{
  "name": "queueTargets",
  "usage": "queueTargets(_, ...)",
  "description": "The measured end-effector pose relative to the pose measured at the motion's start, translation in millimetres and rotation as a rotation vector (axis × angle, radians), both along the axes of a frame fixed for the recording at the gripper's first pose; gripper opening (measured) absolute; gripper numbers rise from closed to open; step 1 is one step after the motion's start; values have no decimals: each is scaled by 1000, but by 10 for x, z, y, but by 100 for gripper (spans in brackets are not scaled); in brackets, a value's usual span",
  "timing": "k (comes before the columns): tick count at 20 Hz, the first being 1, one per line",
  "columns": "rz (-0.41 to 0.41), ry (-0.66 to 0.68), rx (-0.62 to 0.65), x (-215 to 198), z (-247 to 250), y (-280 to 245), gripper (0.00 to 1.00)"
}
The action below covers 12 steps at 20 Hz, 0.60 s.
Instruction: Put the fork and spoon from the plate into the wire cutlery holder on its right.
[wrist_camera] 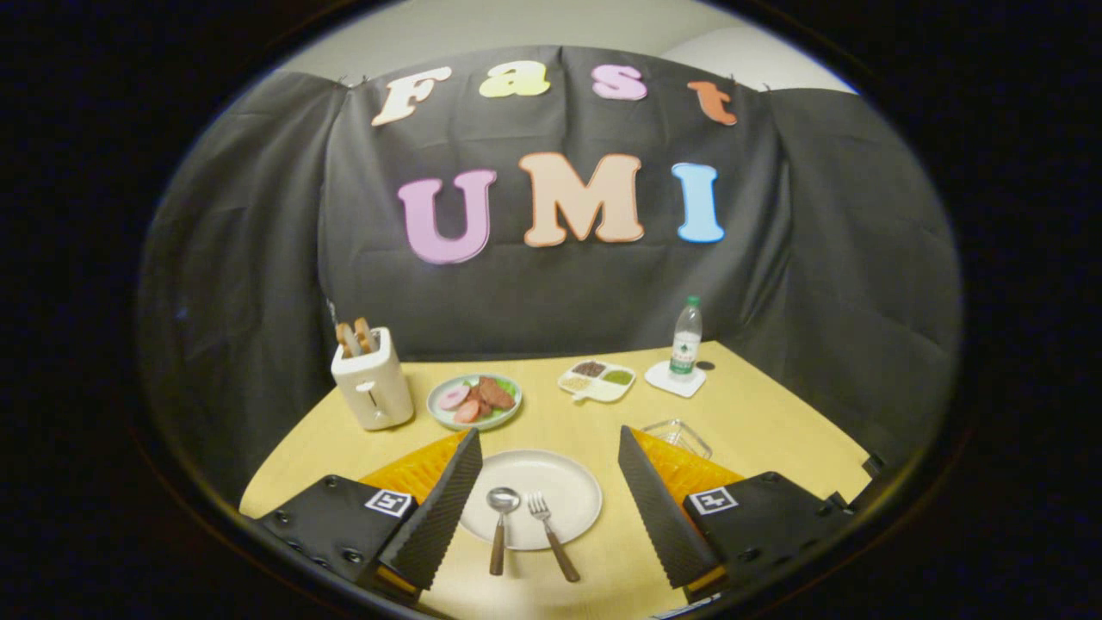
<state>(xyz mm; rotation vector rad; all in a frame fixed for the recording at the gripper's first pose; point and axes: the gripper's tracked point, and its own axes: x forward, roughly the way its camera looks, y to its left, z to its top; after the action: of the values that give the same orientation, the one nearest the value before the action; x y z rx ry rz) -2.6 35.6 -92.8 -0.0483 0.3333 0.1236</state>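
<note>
A pale round plate [560, 486] lies on the wooden table between my two fingers. On it rest a spoon [501, 525] and a fork [551, 534], side by side, their brown handles reaching over the plate's near rim toward me. The wire cutlery holder [677, 435] stands to the right of the plate, partly hidden behind my right finger. My gripper [548, 448] is open wide, held above the table with a finger on each side of the plate and nothing between them.
A white toaster [373, 387] with bread slices stands at the back left. Beyond the plate sits a green dish of sliced meat [475, 400], a divided tray of condiments [597, 380], and a water bottle [686, 337] on a white coaster. Black cloth walls enclose the table.
</note>
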Motion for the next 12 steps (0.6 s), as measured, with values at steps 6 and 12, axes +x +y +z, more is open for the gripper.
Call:
queueTargets(6, 99, 236, 6, 28, -597, 20, 100)
queueTargets(12, 139, 479, -35, 42, -1195, -129, 99)
